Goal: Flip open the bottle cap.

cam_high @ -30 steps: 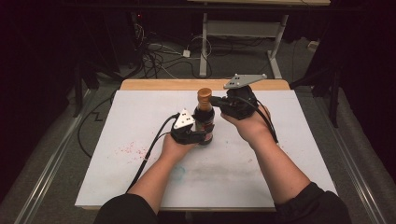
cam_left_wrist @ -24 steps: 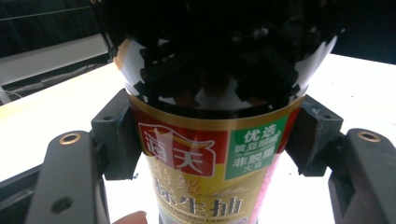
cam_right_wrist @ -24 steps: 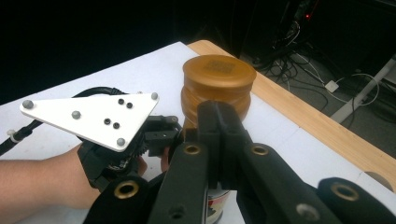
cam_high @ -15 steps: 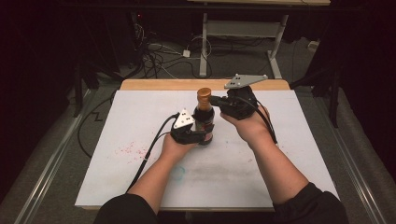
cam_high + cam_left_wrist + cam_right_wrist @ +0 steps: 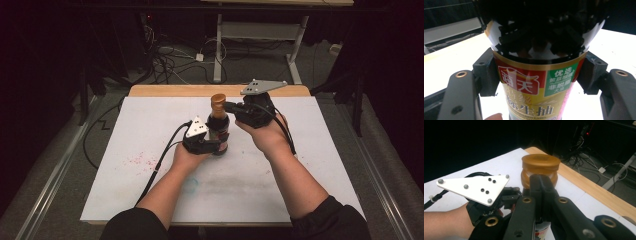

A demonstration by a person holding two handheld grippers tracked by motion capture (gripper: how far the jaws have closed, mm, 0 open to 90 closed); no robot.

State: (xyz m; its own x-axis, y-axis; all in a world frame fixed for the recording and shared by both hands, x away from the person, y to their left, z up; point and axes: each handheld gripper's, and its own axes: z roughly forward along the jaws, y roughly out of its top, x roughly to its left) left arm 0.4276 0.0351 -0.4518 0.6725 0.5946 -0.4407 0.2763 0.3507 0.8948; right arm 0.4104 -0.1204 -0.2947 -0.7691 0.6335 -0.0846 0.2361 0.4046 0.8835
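A dark soy sauce bottle (image 5: 218, 125) with an amber cap (image 5: 218, 101) stands upright in the middle of the white table top (image 5: 150, 190). My left gripper (image 5: 216, 146) is shut on its lower body. In the left gripper view both pads (image 5: 486, 72) press the sides of the red, gold and green label (image 5: 534, 87). My right gripper (image 5: 227, 106) comes in from the right at neck height. Its jaws are shut together, with the tips (image 5: 541, 181) against the neck just under the cap (image 5: 540, 167). The left gripper's white plate (image 5: 476, 186) shows beside the bottle.
Pink stains (image 5: 137, 160) mark the white sheet left of the bottle. A wooden edge (image 5: 170, 91) runs along the far side of the table. Beyond it lie cables (image 5: 165, 60) on the floor and the legs of another desk (image 5: 217, 55).
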